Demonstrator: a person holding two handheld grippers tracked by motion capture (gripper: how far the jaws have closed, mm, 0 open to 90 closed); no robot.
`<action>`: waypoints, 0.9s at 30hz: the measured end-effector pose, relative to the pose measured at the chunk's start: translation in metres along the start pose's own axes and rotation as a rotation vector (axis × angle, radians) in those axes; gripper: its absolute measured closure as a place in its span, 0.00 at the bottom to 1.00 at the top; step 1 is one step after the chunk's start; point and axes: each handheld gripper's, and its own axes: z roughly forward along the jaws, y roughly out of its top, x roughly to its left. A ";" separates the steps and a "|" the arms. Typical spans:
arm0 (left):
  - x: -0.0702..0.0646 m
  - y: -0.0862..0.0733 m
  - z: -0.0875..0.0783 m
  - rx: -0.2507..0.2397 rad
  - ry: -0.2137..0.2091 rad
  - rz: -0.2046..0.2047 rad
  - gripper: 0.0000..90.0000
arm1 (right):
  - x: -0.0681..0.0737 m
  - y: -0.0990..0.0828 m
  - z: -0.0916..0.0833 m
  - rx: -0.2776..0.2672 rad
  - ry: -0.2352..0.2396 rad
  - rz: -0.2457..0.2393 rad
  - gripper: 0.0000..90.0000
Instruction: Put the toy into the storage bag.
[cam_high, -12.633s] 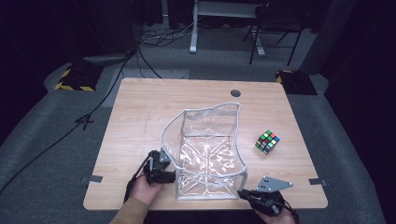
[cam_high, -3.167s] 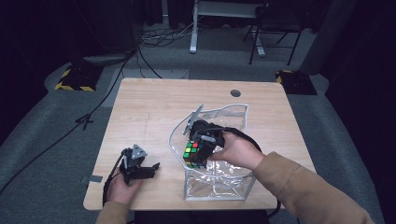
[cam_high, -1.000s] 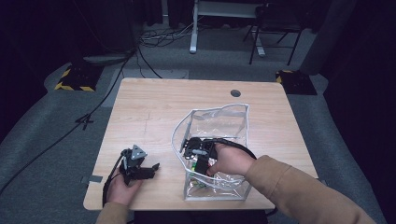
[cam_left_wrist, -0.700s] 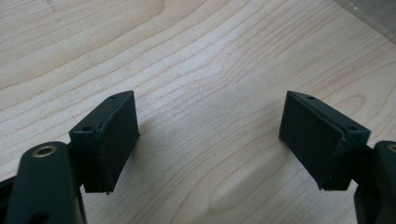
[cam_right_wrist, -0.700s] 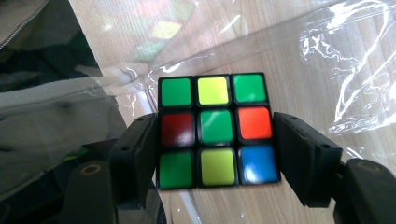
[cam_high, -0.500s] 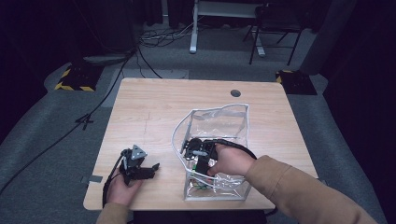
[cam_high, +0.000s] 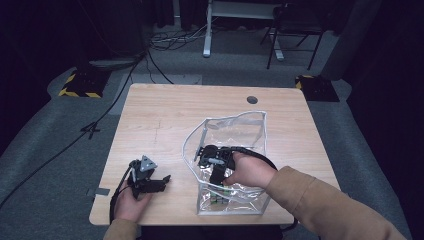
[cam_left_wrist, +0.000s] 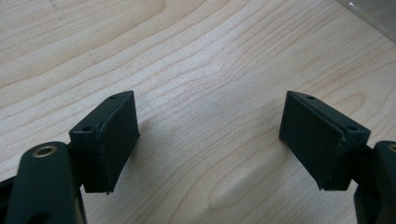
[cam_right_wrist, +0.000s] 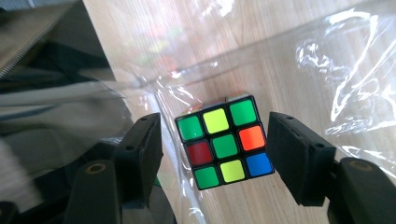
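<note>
The puzzle cube (cam_right_wrist: 224, 141) lies low in the frame's centre, on the clear bag's (cam_high: 252, 131) floor, between the right gripper's (cam_right_wrist: 212, 154) parted jaws. Rigid, light, slick-faced: best pinched across opposite flat sides. The left gripper (cam_left_wrist: 210, 140) rests spread apart, lower left.

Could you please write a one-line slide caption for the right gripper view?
Open right claw inside the clear plastic bag, its jaws apart on either side of the puzzle cube.

We're in a dim lab or studio. A pale wooden table (cam_high: 165, 120) stands on grey carpet. Black cables (cam_high: 150, 55) trail past yellow-black hazard-striped floor pads (cam_high: 80, 85).
</note>
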 end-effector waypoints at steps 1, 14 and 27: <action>0.000 0.000 0.000 0.002 -0.003 0.000 0.22 | 0.001 0.000 -0.004 -0.015 -0.005 -0.006 0.40; 0.000 0.000 0.000 0.000 -0.002 -0.001 0.22 | 0.008 -0.012 -0.056 -0.263 -0.042 -0.008 0.41; 0.000 0.000 0.000 -0.002 0.002 -0.002 0.22 | -0.003 -0.046 -0.101 -0.466 -0.098 0.023 0.42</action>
